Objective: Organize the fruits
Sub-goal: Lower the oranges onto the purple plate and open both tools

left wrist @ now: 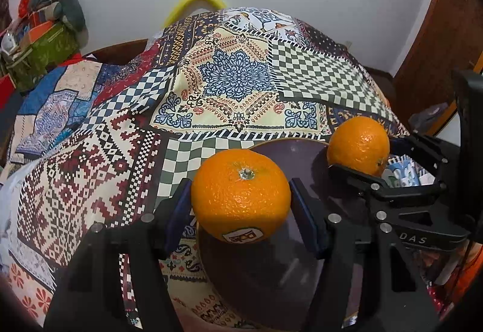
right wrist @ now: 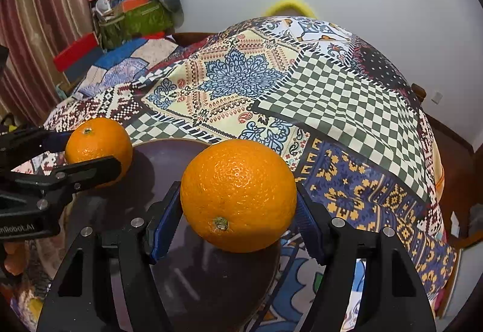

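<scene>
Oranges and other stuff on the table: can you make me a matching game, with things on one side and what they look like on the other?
Things:
1. Orange in the left gripper
2. Orange in the right gripper
3. Plate
4. Tablecloth

Looks:
A. dark purple and round
B. patchwork patterns
C. has a Dole sticker
D. no sticker showing, stem end facing the camera

Pairs: 1-C, 2-D, 3-A, 4-B

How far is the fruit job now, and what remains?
Nothing looks placed yet: the dark plate shows no fruit resting on it. In hand: the left hand-held gripper grips the stickered orange, and the right hand-held gripper grips the other orange, both above the plate. Left: probably setting both down and releasing them.
</scene>
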`<action>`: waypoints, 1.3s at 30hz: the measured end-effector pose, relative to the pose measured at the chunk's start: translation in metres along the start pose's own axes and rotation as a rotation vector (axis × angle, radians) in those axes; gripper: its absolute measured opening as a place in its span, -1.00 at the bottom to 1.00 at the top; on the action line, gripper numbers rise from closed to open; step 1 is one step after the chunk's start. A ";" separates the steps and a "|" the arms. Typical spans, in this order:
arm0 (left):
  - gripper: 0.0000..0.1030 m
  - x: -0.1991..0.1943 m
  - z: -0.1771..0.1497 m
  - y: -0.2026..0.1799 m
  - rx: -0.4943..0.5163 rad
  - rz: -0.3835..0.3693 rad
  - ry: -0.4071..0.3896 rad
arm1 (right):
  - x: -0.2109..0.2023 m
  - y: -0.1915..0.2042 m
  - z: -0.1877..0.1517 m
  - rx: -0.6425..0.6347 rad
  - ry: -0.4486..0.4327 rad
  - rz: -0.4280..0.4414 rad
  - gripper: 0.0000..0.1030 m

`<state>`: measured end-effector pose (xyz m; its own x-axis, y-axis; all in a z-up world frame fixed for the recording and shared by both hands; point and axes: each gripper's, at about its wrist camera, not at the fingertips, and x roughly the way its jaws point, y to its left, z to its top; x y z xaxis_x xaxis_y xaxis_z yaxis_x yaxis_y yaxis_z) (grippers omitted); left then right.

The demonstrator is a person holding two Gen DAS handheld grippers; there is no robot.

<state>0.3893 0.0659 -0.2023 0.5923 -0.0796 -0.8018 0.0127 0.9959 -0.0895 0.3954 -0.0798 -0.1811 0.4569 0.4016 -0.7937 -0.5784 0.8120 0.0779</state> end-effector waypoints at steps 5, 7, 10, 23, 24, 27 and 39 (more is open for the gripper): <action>0.23 0.006 0.000 0.002 -0.012 -0.003 0.011 | 0.005 0.004 0.002 -0.024 0.014 0.017 0.30; 0.23 0.008 0.000 0.002 -0.014 -0.001 0.015 | 0.008 0.005 0.001 -0.031 0.020 0.015 0.30; 0.24 0.011 -0.001 0.002 -0.014 -0.001 0.024 | 0.013 0.003 0.000 -0.033 0.034 0.014 0.30; 0.24 0.011 -0.004 0.001 -0.029 -0.005 0.026 | 0.013 0.008 -0.003 -0.085 0.039 -0.005 0.48; 0.24 0.008 -0.003 0.002 -0.036 -0.013 0.022 | 0.012 0.008 -0.003 -0.084 0.037 -0.007 0.55; 0.24 -0.001 -0.003 0.001 -0.038 -0.020 0.008 | 0.010 0.008 -0.005 -0.072 0.040 -0.005 0.55; 0.24 -0.055 -0.007 -0.001 -0.030 0.002 -0.082 | -0.034 0.018 -0.006 -0.069 -0.035 -0.028 0.55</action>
<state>0.3513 0.0688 -0.1619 0.6562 -0.0727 -0.7510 -0.0119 0.9942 -0.1067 0.3656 -0.0813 -0.1567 0.4960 0.3945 -0.7736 -0.6095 0.7927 0.0135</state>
